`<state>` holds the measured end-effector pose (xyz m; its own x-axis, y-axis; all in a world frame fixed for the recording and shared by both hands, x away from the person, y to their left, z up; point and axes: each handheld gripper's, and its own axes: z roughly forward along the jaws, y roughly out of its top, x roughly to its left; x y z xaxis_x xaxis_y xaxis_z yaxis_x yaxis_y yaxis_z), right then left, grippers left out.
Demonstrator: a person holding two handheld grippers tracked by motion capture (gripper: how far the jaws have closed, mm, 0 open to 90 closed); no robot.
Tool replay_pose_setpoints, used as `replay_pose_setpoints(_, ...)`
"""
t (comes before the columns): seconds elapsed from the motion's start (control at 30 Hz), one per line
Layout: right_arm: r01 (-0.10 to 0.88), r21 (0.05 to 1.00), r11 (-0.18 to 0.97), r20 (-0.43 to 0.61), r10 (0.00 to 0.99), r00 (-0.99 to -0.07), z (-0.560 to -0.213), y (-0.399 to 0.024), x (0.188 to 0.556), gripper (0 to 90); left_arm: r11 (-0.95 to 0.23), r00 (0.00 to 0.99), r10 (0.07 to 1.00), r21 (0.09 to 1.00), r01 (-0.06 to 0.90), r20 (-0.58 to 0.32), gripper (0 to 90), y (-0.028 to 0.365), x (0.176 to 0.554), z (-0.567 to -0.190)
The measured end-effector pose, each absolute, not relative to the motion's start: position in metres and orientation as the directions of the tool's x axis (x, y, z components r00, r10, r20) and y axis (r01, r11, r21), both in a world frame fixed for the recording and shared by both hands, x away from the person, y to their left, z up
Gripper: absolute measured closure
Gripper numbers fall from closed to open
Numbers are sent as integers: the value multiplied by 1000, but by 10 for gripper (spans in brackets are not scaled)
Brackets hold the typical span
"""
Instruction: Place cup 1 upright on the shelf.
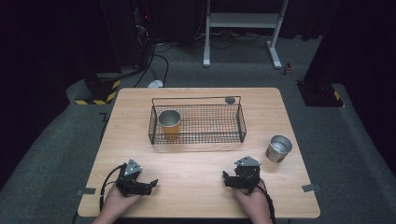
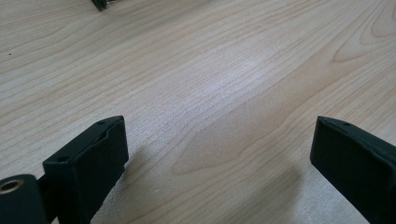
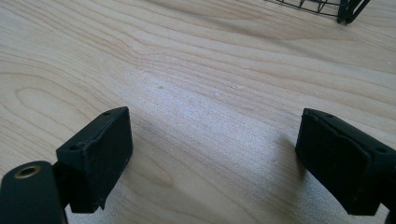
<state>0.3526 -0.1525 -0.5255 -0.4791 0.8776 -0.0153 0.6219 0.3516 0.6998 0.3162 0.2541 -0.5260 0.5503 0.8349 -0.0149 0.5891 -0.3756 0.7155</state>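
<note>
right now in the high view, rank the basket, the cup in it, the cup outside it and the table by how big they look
1. table
2. basket
3. The two cups, in the basket and outside it, look alike; no ranking.

Wooden bench (image 1: 196,168), black wire basket (image 1: 240,122) holding an upright metal cup (image 1: 169,122), second metal cup (image 1: 279,148) right of the basket, white frame (image 1: 243,21) on grey floor (image 1: 46,140)

Pale wood-grain worktop (image 1: 201,182); black wire basket (image 1: 240,122); orange cup (image 1: 169,123) with a silvery rim; silver cup (image 1: 279,148); black tongs (image 2: 219,154); floor (image 1: 355,154) seemingly grey.
</note>
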Motion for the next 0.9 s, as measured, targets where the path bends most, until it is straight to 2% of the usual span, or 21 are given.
replay_pose_setpoints(0.33, 624, 699, 349, -12, 879, -477, -525, -152, 352, 113, -378, 515, 857, 700, 606, 16, 31, 255, 318, -529)
replay_pose_setpoints(0.6, 625, 697, 351, -17, 880, -475, -525, -153, 352, 117, -356, 497, 867, 705, 614, 6, 10, 255, 317, -530)
replay_pose_setpoints(0.9, 578, 727, 370, -30, 859, -512, -517, -154, 348, 138, -357, 499, 866, 704, 614, 4, 11, 256, 317, -530)
